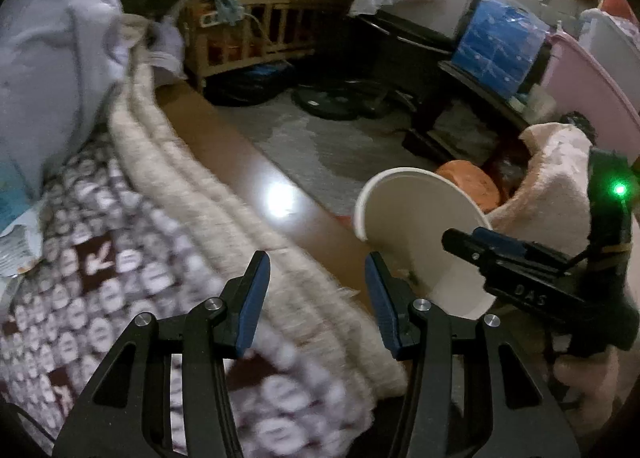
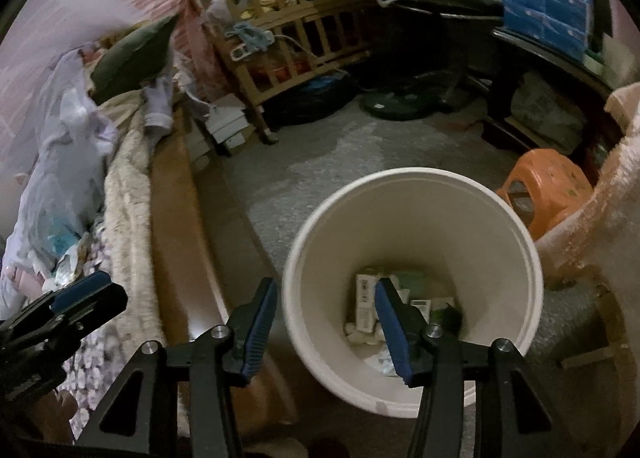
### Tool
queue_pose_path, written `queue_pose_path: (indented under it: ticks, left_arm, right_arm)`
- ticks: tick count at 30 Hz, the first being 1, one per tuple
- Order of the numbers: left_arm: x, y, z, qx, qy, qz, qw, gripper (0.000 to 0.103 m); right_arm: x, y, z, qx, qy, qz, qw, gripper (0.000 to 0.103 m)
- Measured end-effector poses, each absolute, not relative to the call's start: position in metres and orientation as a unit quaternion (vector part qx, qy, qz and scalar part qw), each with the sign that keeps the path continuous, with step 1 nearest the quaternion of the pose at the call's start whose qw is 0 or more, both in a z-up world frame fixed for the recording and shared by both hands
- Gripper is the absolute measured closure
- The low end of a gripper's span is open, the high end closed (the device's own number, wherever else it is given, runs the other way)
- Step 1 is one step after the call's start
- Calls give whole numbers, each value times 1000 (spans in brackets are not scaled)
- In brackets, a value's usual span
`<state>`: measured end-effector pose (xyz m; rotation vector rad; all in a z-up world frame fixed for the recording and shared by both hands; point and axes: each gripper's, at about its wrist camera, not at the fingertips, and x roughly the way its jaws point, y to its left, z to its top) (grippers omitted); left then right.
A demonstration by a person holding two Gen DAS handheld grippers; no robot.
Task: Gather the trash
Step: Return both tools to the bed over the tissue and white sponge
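Observation:
A white bucket (image 2: 416,226) stands on the floor beside the bed, with small boxes and scraps of trash (image 2: 366,298) at its bottom. My right gripper (image 2: 326,316) is open and empty, its right finger over the bucket's mouth and its left finger outside the rim. The bucket also shows in the left wrist view (image 1: 416,226). My left gripper (image 1: 318,292) is open and empty above the bed's edge, left of the bucket. A crumpled wrapper (image 1: 16,254) lies on the patterned blanket at far left; it also shows in the right wrist view (image 2: 68,270).
A patterned blanket (image 1: 120,258) and cream knit throw (image 1: 192,186) cover the bed, with a brown wooden rail (image 1: 256,178). An orange stool (image 2: 548,186) stands right of the bucket. A wooden crib (image 2: 288,30), dark desk (image 2: 520,42) and fan base (image 2: 396,102) lie beyond.

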<state>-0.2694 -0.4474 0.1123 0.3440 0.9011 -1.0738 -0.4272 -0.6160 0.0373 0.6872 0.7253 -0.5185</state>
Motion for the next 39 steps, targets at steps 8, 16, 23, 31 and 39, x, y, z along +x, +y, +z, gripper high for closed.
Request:
queue_pose_path:
  ticks: [8,16,23,31,39]
  left_arm:
    - [-231,-393,111,137,422,-442,780,55]
    - [-184,-321,105,112,432,-374,813,55]
    - [-138,-249,99,92,442,-310,836,55]
    - [-87,-157,88,59,455,-225,860,55]
    - [-45,-113,75,14,472,-178,864,52]
  right_arm:
    - [-390,-579,55,302,348,-202,864,51]
    - [-339,-527,62,275,369,-139,877,50]
    - [-300,-485,72,248,377,-96,887,36]
    - [-254,-441,83,212,384,-48,898,36]
    - [-176,-402,79,188,407,12,894,36]
